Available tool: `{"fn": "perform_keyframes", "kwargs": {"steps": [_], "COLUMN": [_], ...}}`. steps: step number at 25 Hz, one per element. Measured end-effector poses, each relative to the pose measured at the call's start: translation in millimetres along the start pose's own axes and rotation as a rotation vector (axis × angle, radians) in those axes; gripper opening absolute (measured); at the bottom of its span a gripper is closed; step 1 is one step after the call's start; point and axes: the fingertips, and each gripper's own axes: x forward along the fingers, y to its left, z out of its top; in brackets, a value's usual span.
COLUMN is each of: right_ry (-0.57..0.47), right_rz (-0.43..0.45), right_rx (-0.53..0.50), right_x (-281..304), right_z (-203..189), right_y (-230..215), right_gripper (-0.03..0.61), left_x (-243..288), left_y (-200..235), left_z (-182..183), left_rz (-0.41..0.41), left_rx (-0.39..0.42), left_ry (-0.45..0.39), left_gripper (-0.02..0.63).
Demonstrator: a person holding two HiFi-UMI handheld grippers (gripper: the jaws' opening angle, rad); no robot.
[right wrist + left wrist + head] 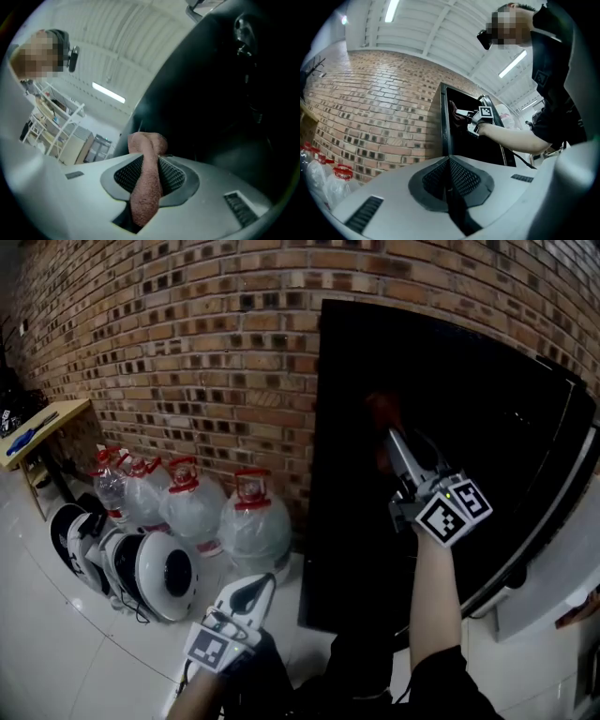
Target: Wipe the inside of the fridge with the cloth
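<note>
The black fridge (352, 559) stands against the brick wall, and its inside is too dark to make out. My right gripper (395, 441) is raised in front of that dark opening, shut on a reddish-brown terry cloth (146, 187) that bulges out past its tips (382, 411). My left gripper (251, 591) hangs low by the fridge's lower left corner, shut with nothing between its jaws (449, 160). In the left gripper view the fridge (444, 126) and the right gripper (464, 114) show ahead.
Several large water bottles (253, 526) with red caps stand on the floor along the brick wall (187, 352), left of the fridge. Helmets (155, 568) lie in front of them. A small wooden table (47, 420) is at far left. A pale door panel (562, 577) shows at right.
</note>
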Motion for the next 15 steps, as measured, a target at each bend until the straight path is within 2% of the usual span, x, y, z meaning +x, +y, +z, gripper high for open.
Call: {"fn": "perform_keyframes", "kwargs": {"steps": [4, 8, 10, 13, 15], "right_ry": [-0.117, -0.163, -0.168, -0.121, -0.107], "right_rz": [0.042, 0.069, 0.073, 0.033, 0.027], "right_rx": [0.057, 0.051, 0.041, -0.058, -0.071], "right_x": [18.4, 37.8, 48.1, 66.7, 75.3], "right_z": [33.8, 34.6, 27.8, 19.0, 16.0], "right_y": [0.2, 5.7, 7.6, 1.2, -4.3], "right_gripper": [0.103, 0.103, 0.103, 0.101, 0.101], "left_x": [-6.2, -16.7, -18.2, -19.3, -22.7], "left_y": [12.7, 20.6, 22.1, 24.7, 29.7], "left_z": [18.0, 7.6, 5.1, 10.2, 11.1], "left_rz": [0.029, 0.075, 0.080, 0.072, 0.069], "left_rx": [0.003, 0.033, 0.023, 0.004, 0.009], "left_ry": [-0.032, 0.006, 0.018, 0.008, 0.018], "left_gripper": [0.000, 0.000, 0.000, 0.000, 0.000]}}
